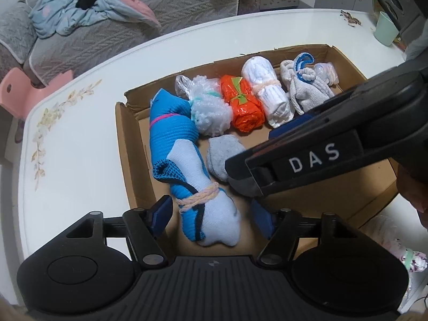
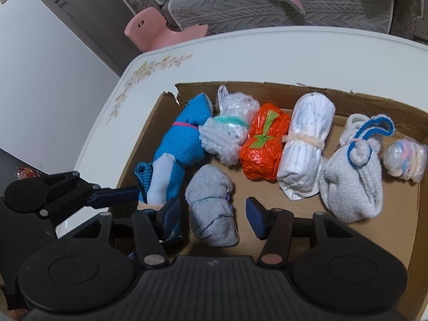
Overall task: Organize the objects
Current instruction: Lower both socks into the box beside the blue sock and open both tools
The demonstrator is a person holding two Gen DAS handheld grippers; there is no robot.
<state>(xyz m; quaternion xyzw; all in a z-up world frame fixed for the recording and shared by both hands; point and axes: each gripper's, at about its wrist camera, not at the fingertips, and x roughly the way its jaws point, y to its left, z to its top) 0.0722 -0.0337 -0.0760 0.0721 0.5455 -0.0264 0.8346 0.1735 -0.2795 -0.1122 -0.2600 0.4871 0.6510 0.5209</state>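
Observation:
A cardboard box (image 1: 128, 133) (image 2: 379, 230) on the white table holds several rolled bundles. A blue and white sock roll (image 1: 182, 165) (image 2: 176, 149) lies at the left, tied with yarn. A small grey roll (image 1: 223, 155) (image 2: 211, 208) lies beside it. Behind are a bubble-wrap bundle (image 2: 227, 139), an orange bundle (image 2: 264, 147), a white roll (image 2: 305, 149), a grey-white sock bundle (image 2: 350, 176) and a small plastic bundle (image 2: 406, 160). My left gripper (image 1: 211, 214) is open, its fingers either side of the blue roll's near end. My right gripper (image 2: 214, 214) is open around the grey roll.
The white table (image 1: 80, 147) has a floral print at its left edge. A green cup (image 1: 385, 32) stands at the far right. A sofa with clothes (image 1: 93, 21) and a pink stool (image 2: 160, 32) are beyond the table. Another small bundle (image 1: 412, 259) lies outside the box.

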